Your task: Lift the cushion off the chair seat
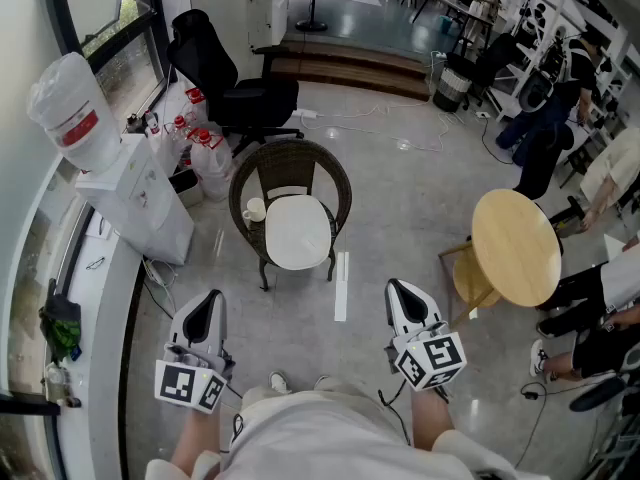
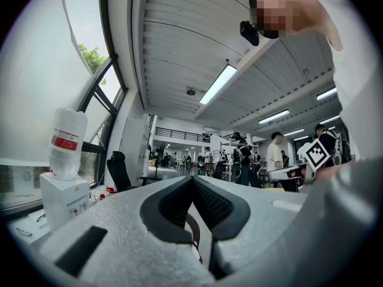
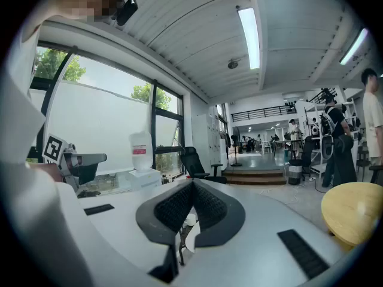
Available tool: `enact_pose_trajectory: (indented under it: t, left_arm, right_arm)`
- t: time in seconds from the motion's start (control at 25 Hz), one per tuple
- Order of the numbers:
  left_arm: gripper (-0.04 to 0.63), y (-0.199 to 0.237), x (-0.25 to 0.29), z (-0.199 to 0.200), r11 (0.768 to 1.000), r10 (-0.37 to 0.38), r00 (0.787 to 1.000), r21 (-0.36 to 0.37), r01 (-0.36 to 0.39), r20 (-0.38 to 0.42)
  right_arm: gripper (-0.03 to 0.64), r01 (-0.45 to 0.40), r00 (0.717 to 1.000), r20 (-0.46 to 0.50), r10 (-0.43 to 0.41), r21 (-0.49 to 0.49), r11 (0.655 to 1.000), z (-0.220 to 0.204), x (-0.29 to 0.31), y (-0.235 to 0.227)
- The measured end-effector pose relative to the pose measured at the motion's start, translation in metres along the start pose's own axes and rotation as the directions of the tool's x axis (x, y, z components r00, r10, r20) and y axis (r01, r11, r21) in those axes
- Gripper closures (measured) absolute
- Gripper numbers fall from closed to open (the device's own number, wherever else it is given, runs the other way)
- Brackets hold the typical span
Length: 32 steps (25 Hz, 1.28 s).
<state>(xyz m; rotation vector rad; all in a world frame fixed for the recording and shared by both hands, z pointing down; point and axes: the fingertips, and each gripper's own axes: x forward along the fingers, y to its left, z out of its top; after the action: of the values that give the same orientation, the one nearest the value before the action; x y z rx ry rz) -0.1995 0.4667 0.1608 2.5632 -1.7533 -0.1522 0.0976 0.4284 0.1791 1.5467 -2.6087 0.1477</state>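
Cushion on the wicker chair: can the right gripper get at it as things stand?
Likely yes, after a step closer: the right gripper is short of the cushion, but only floor lies between.

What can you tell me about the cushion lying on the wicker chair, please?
The cushion is white, looks smooth, and is roughly square with rounded corners. It lies flat and covers most of the seat of the dark woven chair, in front of the curved backrest. A small white cup sits on the seat beside its back left corner. Nothing is gripping or lifting it.
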Motion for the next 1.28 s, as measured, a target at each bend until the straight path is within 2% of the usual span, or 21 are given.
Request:
enact_pose_trajectory:
  t: [0.36, 0.56, 0.68, 0.8, 0.96, 1.04, 1.16, 1.28]
  left_arm:
    - [0.578, -0.002, -0.002, -0.003, 1.0, -0.006, 1.0, 0.0, 0.006, -0.004]
    - [0.577, -0.002, -0.001, -0.002, 1.0, -0.023, 1.0, 0.015, 0.023, -0.013]
    - [0.564, -0.001, 0.001, -0.002, 0.999, -0.032, 0.999, 0.008, 0.032, -0.014]
    - [0.423, -0.002, 0.003, 0.0, 0.999, -0.04, 0.999, 0.004, 0.04, 0.0]
    - [0.32, -0.01, 0.006, -0.001, 0.999, -0.034, 0.999, 0.026, 0.034, 0.004]
    - [0.239, -0.015, 0.01, -0.005, 0.999, -0.027, 1.0, 0.042, 0.028, -0.007]
    - [0.187, -0.023, 0.014, -0.011, 0.997, -0.001, 1.0, 0.077, 0.003, -0.024]
    - [0.164, -0.027, 0.017, -0.019, 0.996, 0.018, 0.999, 0.083, -0.015, -0.04]
  right_arm:
    - [0.615, -0.002, 1.0, -0.009, 0.002, 0.012, 1.0, -0.006, 0.0, 0.005]
    - [0.615, -0.055, 0.998, 0.023, 0.054, 0.052, 0.997, -0.001, -0.005, 0.01]
    - [0.615, -0.06, 0.998, 0.025, 0.059, 0.041, 0.997, 0.001, -0.008, 0.01]
    - [0.615, -0.062, 0.998, 0.027, 0.061, 0.035, 0.997, 0.002, -0.01, 0.007]
    - [0.615, -0.068, 0.997, 0.033, 0.067, 0.036, 0.997, 0.003, -0.014, -0.001]
    - [0.615, -0.071, 0.997, 0.034, 0.07, 0.038, 0.997, 0.002, -0.016, -0.008]
    - [0.615, -0.079, 0.996, 0.035, 0.078, 0.05, 0.996, -0.003, -0.019, -0.018]
    - [0.615, -0.082, 0.996, 0.035, 0.08, 0.065, 0.994, -0.012, -0.019, -0.029]
